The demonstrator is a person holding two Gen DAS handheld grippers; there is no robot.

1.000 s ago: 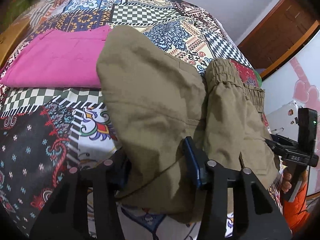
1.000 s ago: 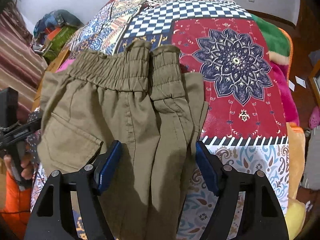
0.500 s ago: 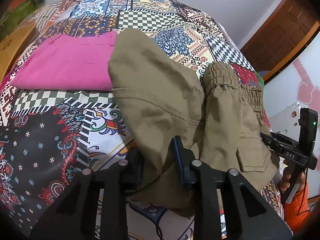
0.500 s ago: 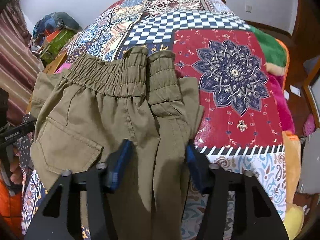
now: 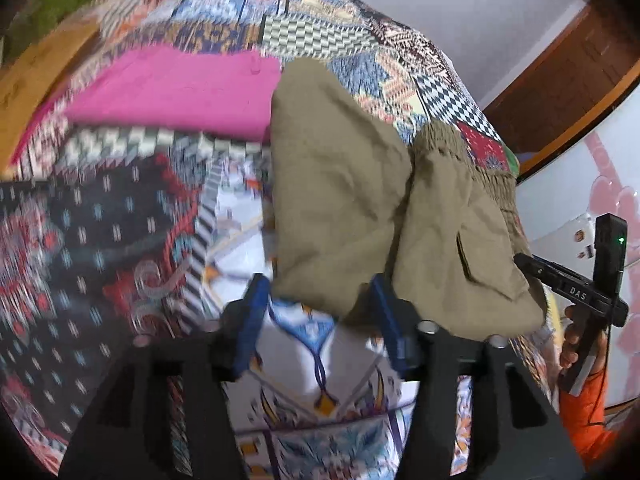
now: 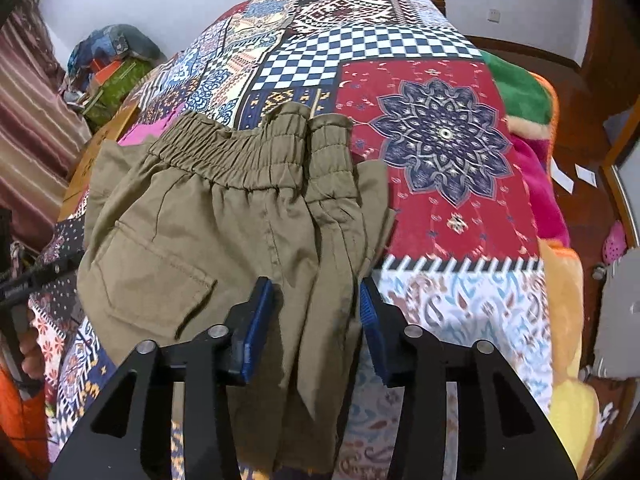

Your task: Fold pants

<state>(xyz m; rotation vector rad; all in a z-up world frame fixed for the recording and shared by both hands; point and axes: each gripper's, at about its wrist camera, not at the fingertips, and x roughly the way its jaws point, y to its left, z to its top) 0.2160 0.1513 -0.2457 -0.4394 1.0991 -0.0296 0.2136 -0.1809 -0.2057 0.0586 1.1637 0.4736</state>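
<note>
The olive-green pants (image 6: pixel 224 232) lie folded on the patchwork bedspread (image 6: pixel 440 140), elastic waistband away from the right wrist camera. My right gripper (image 6: pixel 316 320) straddles a bunched fold of the pants, jaws partly closed around the fabric. In the left wrist view the pants (image 5: pixel 360 200) lie ahead. My left gripper (image 5: pixel 320 320) is open, its tips at the near edge of the fabric, with nothing held. The right gripper's body (image 5: pixel 580 292) shows at the right edge of that view.
A folded pink garment (image 5: pixel 172 88) lies on the bed beyond the pants on the left. A pile of clothes and boxes (image 6: pixel 112 68) sits off the bed's far left. A wooden door (image 5: pixel 580 64) stands to the right.
My left gripper closed on the pants, then opened and pulled back to the fabric's edge. My right gripper's jaws narrowed steadily around the bunched fold.
</note>
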